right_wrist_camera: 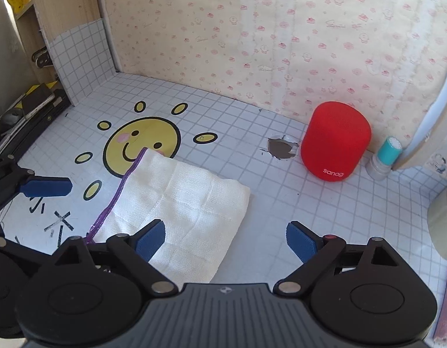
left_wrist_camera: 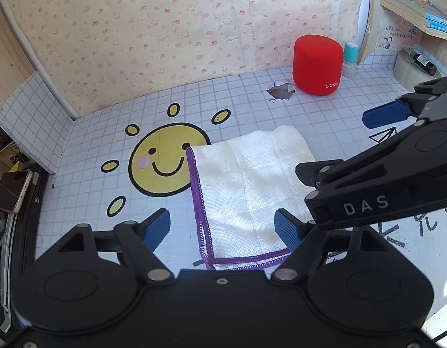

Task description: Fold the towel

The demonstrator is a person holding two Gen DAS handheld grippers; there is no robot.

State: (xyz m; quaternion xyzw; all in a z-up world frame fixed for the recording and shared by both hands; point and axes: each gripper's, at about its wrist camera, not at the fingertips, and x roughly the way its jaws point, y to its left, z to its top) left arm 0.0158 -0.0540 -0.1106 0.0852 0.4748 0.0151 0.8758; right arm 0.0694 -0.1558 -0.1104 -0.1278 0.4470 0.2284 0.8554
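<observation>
A white towel with a purple hem lies folded into a rectangle on the tiled table; it also shows in the right wrist view. My left gripper is open and empty, its blue pads either side of the towel's near corner, above it. My right gripper is open and empty over the towel's right edge. The right gripper's body crosses the left wrist view, and one blue fingertip of the left gripper shows at the left of the right wrist view.
A red cylindrical speaker stands at the back right beside a teal-capped stamp. A torn hole in the table cover lies next to it. A tape roll sits at the right. A yellow sun sticker lies left of the towel.
</observation>
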